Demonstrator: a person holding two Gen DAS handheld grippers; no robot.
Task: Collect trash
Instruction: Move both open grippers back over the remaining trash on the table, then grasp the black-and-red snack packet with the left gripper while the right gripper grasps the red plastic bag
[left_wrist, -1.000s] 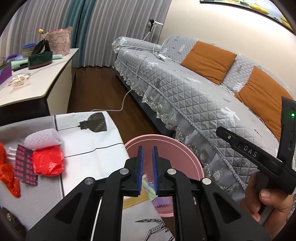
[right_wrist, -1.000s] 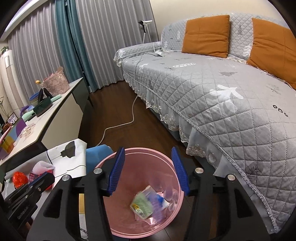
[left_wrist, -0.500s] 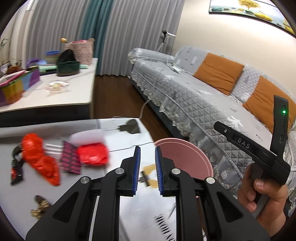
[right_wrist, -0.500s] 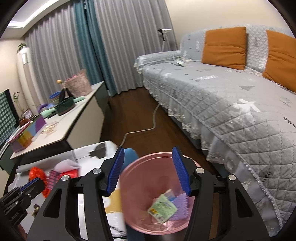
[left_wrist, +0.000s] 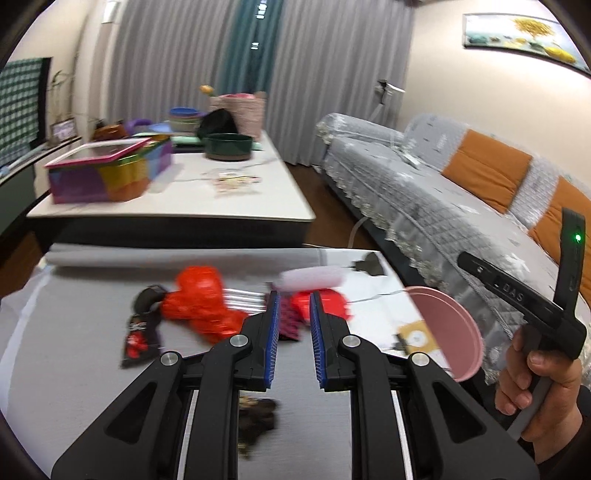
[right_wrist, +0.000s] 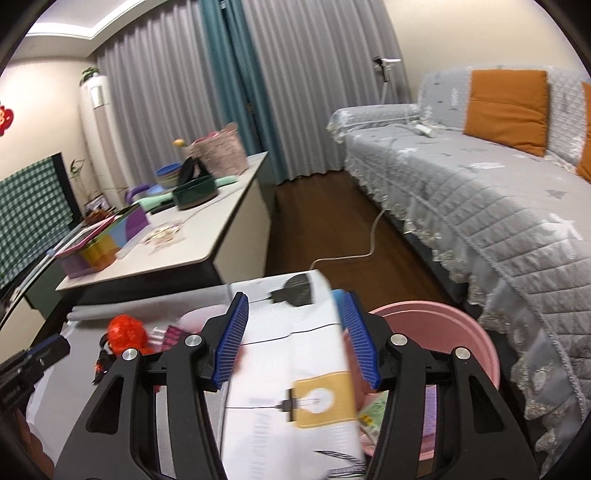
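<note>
L tongs held over the grey surface, blue pads apart w/ a narrow gap, nothing between them. Just ahead of the tips lies the trash, blurred: a red crumpled wrapper ahead-left, a black-and-red packet further left of it, a dark pink patterned wrapper right in line w/ the gap, a second red wrapper ahead-right, and a white foam piece beyond those. A dark scrap lies below the tongs, between the arms. Pink bin sits off the surface's edge to the R of the L tongs, beside the grey sofa.

R tongs also apart, much wider, empty, hovering over a white printed sheet w/ a yellow patch. Bin directly R of the R tongs and lower; inside it, partly hidden by the R finger, a green-printed packet and sth purple. Red wrapper and pink wrapper lie ahead-left of the R tongs; L tongs' tip shows at the far L edge. In the L view the person's R hand grips the R tool's handle.

Beyond both tongs: a longer white surface w/ a coloured box and a dark green bowl.
</note>
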